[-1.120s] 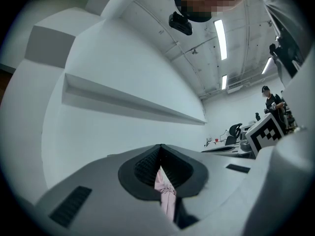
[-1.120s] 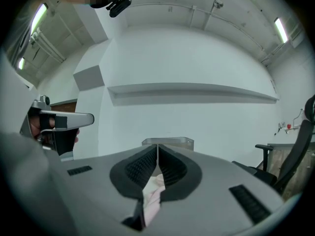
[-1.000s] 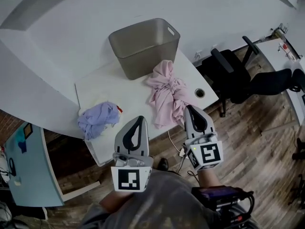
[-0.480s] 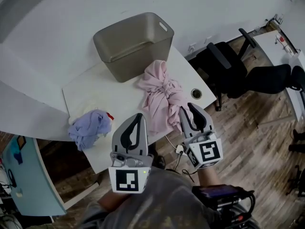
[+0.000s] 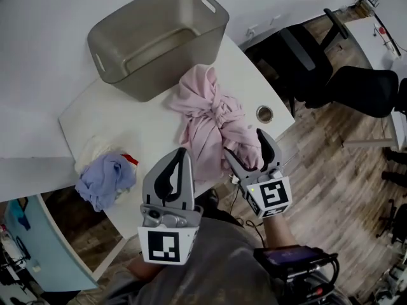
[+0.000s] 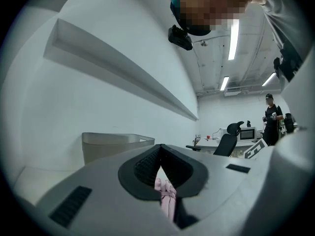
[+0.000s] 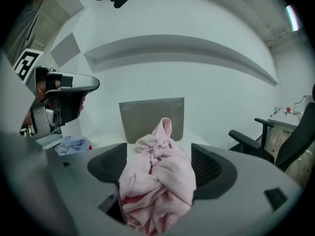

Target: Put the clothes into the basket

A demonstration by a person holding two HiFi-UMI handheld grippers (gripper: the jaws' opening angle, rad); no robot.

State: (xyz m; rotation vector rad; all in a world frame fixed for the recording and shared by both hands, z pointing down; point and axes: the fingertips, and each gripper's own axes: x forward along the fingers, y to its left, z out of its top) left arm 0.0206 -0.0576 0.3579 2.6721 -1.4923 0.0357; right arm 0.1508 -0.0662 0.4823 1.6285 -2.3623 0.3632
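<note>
A knotted pink garment (image 5: 213,116) lies on the white table (image 5: 146,126), just in front of the empty grey basket (image 5: 159,37). A lavender-blue garment (image 5: 105,176) is bunched at the table's near left corner. My right gripper (image 5: 247,146) is at the pink garment's near end; its jaws have just been opening and stand wide, with the pink cloth (image 7: 157,181) lying loosely between them. My left gripper (image 5: 180,152) hovers shut and holds nothing over the table's near edge, between the two garments. In the left gripper view its pads (image 6: 147,163) meet, with the basket (image 6: 110,146) beyond.
Black office chairs (image 5: 318,62) stand right of the table, over wood flooring. A round cable hole (image 5: 264,114) sits near the table's right edge. White fabric (image 5: 92,150) and a small red item (image 5: 129,159) lie by the blue garment. A person (image 6: 270,122) stands far off.
Both grippers came forward and down toward the table. The right jaws went from shut to wide open around the pink garment's near end. The left jaws stayed shut.
</note>
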